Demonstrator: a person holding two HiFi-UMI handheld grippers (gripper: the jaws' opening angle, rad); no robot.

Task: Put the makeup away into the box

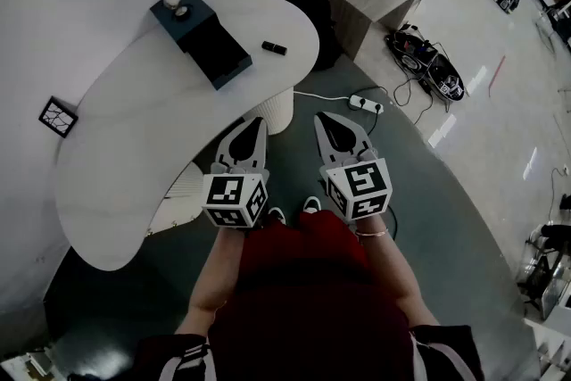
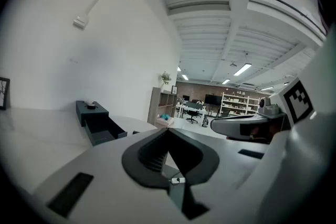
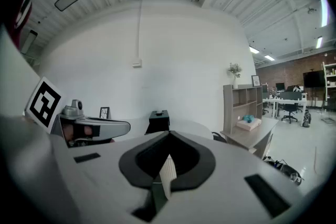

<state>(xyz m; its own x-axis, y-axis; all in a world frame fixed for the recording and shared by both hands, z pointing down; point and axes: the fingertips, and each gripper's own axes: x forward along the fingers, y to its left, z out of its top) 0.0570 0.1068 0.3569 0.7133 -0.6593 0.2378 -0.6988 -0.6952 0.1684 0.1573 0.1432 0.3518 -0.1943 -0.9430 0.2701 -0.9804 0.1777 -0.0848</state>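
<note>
Left gripper (image 1: 255, 124) and right gripper (image 1: 324, 120) — jaws pressed together, empty.

Head view's pretty dim, darker in the corners, though the white table (image 1: 134, 129) stays bright and the floor (image 1: 482, 147) has glare streaks. Both gripper views are heavy fisheye with black edges. Ceiling lights (image 2: 242, 68) glow, and the close foreground's soft.

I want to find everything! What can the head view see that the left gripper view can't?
Only the head view: the person's red top and shoes. Only the left gripper view: the ceiling lights and faraway shelves. Both: the dark box with its drawer pulled out, the white table and the right gripper.
</note>
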